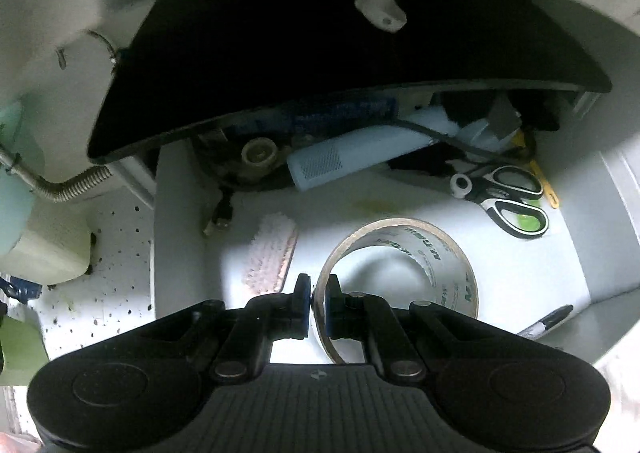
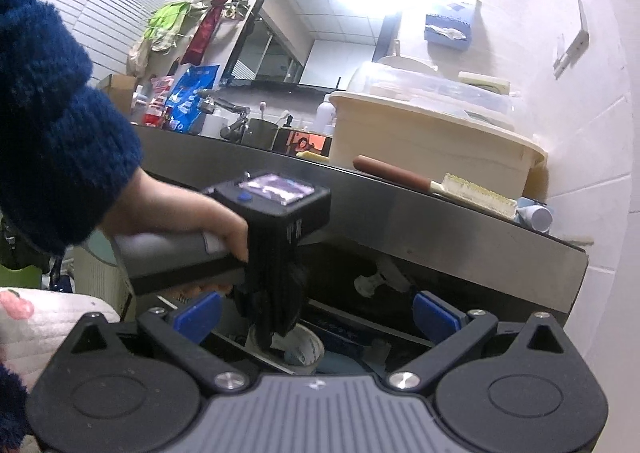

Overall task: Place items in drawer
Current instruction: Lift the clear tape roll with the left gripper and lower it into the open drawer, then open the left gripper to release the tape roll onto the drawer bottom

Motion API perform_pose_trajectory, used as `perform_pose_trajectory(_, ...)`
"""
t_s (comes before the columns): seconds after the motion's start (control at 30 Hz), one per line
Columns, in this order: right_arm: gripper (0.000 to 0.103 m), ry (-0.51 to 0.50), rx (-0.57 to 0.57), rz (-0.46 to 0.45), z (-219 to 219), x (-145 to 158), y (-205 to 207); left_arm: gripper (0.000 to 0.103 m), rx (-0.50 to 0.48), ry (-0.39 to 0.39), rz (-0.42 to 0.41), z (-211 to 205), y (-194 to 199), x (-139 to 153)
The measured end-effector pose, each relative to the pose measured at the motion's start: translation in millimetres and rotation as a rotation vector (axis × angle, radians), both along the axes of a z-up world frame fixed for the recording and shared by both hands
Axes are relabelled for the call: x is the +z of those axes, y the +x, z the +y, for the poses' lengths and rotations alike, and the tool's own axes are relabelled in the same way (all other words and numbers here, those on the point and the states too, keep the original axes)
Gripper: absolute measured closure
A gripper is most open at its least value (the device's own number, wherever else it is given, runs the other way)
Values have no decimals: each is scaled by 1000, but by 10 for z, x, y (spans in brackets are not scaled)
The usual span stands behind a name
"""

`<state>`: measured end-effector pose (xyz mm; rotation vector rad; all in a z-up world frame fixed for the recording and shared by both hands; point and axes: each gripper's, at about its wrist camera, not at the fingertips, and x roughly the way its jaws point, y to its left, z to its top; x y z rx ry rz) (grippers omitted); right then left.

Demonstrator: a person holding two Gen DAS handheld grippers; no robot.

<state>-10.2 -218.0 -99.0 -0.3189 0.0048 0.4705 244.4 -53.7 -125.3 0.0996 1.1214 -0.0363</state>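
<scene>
The left gripper has its fingers pinched narrow on the near wall of a clear roll of printed packing tape, which sits low over the white floor of the open drawer at lower centre of the left wrist view.

Going left to right, the risks as I judge them: a pink bristled scrubbing brush lies just beside the roll at its left, so a release there could leave the tape propped on the bristles. The thin wall between the fingers could buckle or slip if the grip loosens early, and the roll could then wheel away. At upper right, black-and-grey handled scissors and a black marker pen at lower right crowd the remaining floor. A white perforated box and cables fill the back.

The drawer hangs under a dark, glossy bench in a pale-tiled bathroom with a black-framed mirror. The right gripper stands wide and empty, with a hand in a blue knitted sleeve at left.
</scene>
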Motion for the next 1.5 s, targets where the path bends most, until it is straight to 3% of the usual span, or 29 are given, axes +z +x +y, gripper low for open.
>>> perform_pose_trajectory(0.43, 0, 32, -4, 8, -60, 12, 20, 96, 30, 66, 128, -109, 357, -352)
perform_pose_trajectory(0.9, 0, 52, -4, 10, -88, 10, 11, 96, -51, 141, 222, -262, 463, -559)
perform_pose_trajectory(1.13, 0, 50, -2, 8, -89, 8, 3, 96, -46, 103, 308, -210, 564, -659)
perform_pose_trajectory(1.5, 0, 43, -2, 13, -73, 2, 1, 94, -33, 100, 363, -173, 647, -748)
